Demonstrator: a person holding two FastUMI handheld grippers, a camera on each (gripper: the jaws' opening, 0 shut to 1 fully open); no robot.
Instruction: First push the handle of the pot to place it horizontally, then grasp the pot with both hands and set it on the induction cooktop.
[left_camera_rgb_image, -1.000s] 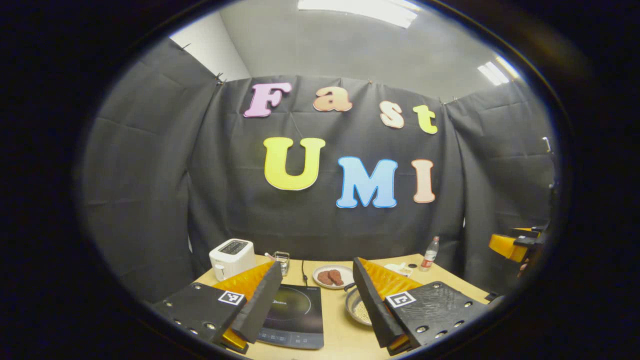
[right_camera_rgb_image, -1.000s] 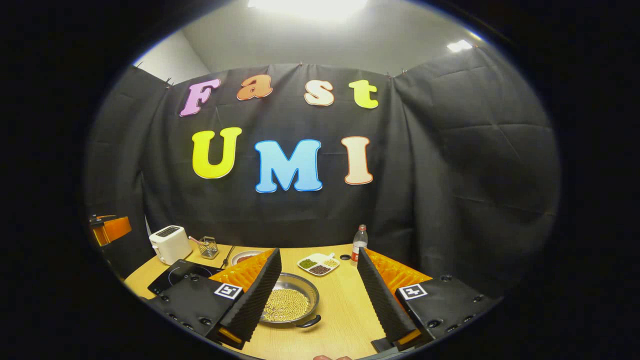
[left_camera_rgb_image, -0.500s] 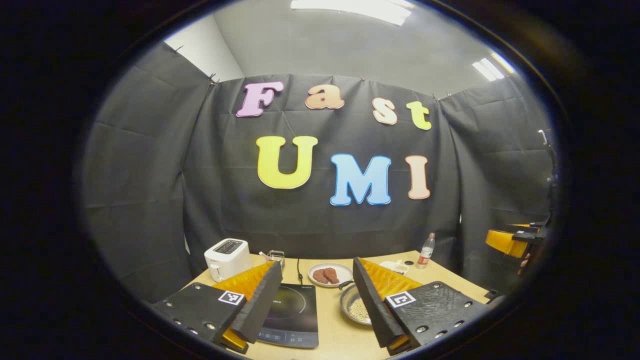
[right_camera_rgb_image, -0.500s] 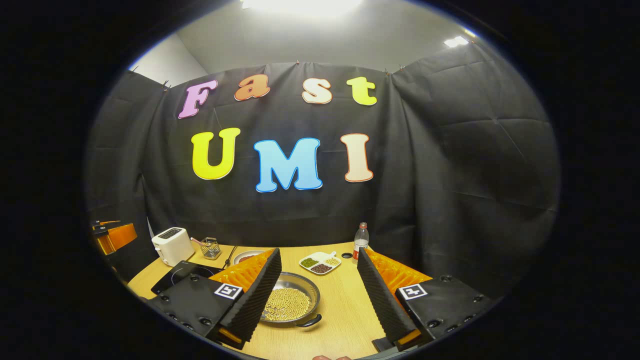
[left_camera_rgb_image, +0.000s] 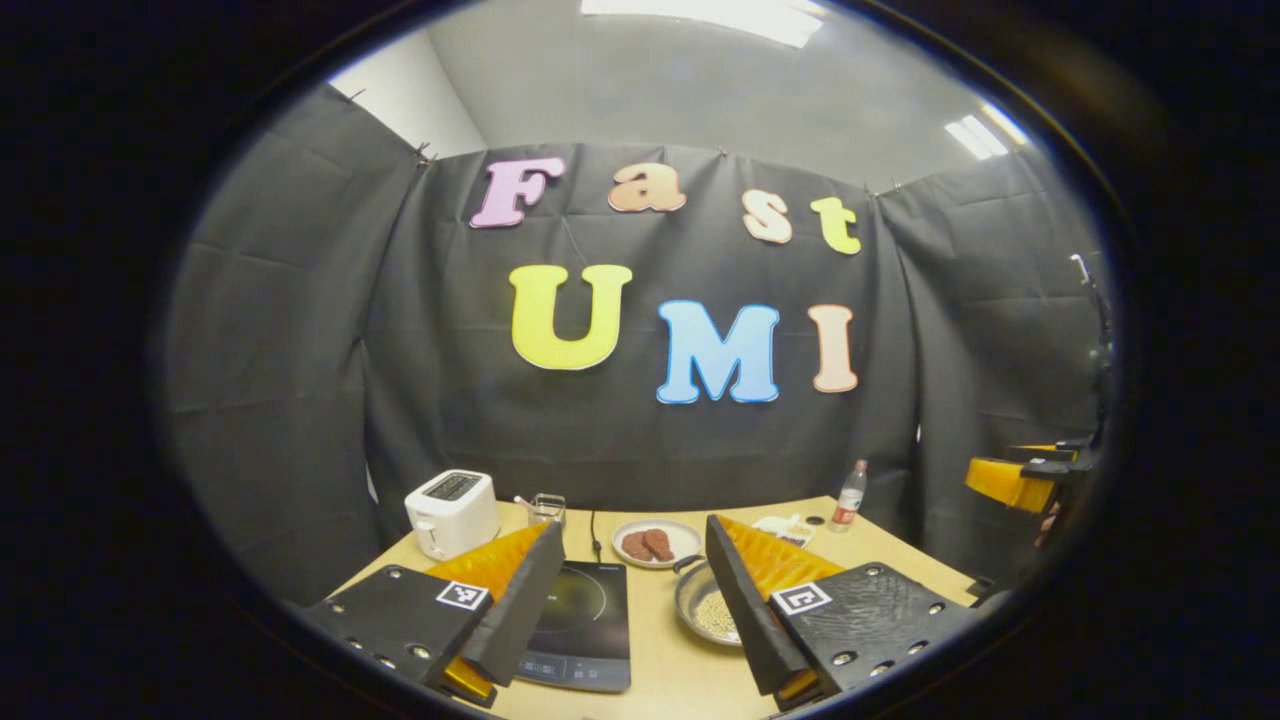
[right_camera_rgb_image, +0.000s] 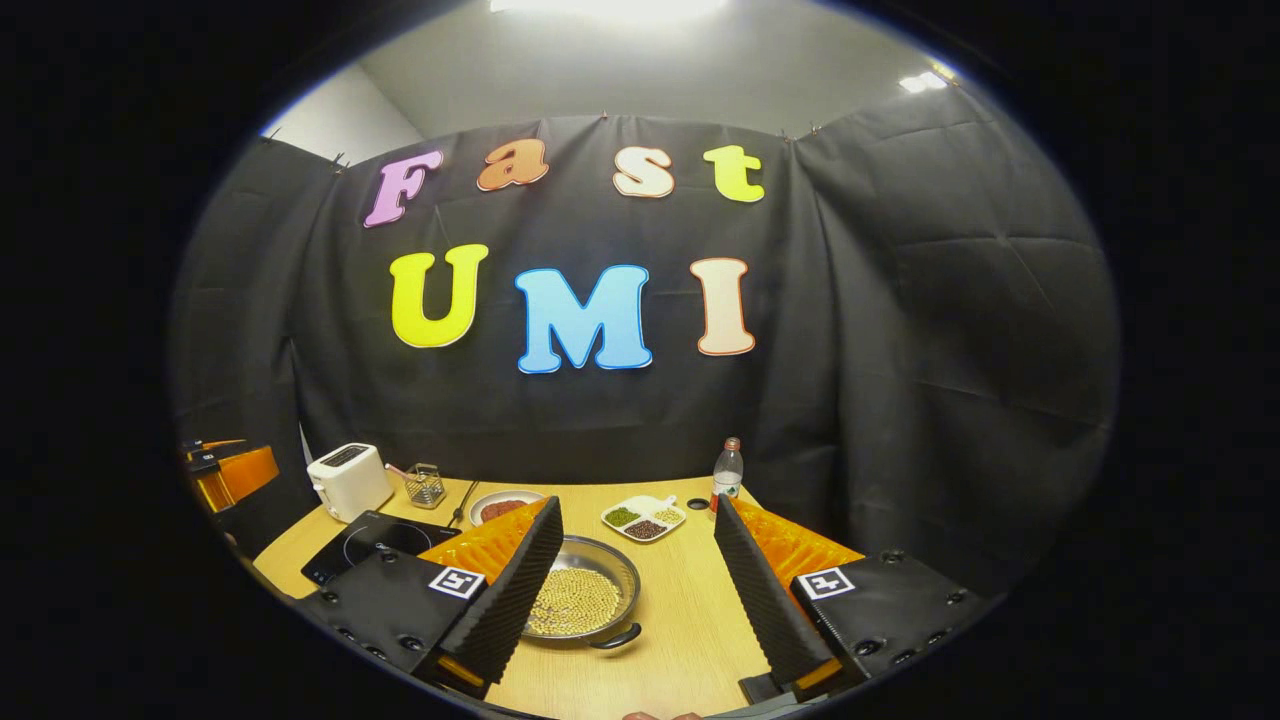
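Observation:
A shallow steel pot (right_camera_rgb_image: 585, 598) full of pale beans sits on the wooden table, one dark handle (right_camera_rgb_image: 615, 639) on its near rim. In the left gripper view the pot (left_camera_rgb_image: 703, 610) shows partly behind my right finger, a handle (left_camera_rgb_image: 687, 564) at its far rim. The black induction cooktop (left_camera_rgb_image: 585, 620) lies left of it, also seen as the cooktop (right_camera_rgb_image: 375, 541) in the right gripper view. My left gripper (left_camera_rgb_image: 630, 610) hangs open above the table's near edge. My right gripper (right_camera_rgb_image: 640, 590) is open too, raised over the table near the pot. The other gripper (left_camera_rgb_image: 1015, 482) shows far right.
A white toaster (left_camera_rgb_image: 452, 511) and a small wire holder (left_camera_rgb_image: 547, 507) stand at the back left. A plate with brown pieces (left_camera_rgb_image: 657, 542), a divided dish of grains (right_camera_rgb_image: 643, 518) and a bottle (right_camera_rgb_image: 728, 470) stand behind the pot. A cable (left_camera_rgb_image: 594, 535) runs from the cooktop.
Both views have shifted slightly, showing more of the table; the pot and cooktop appear a little farther up. Both grippers stay open. Nothing on the table has moved.

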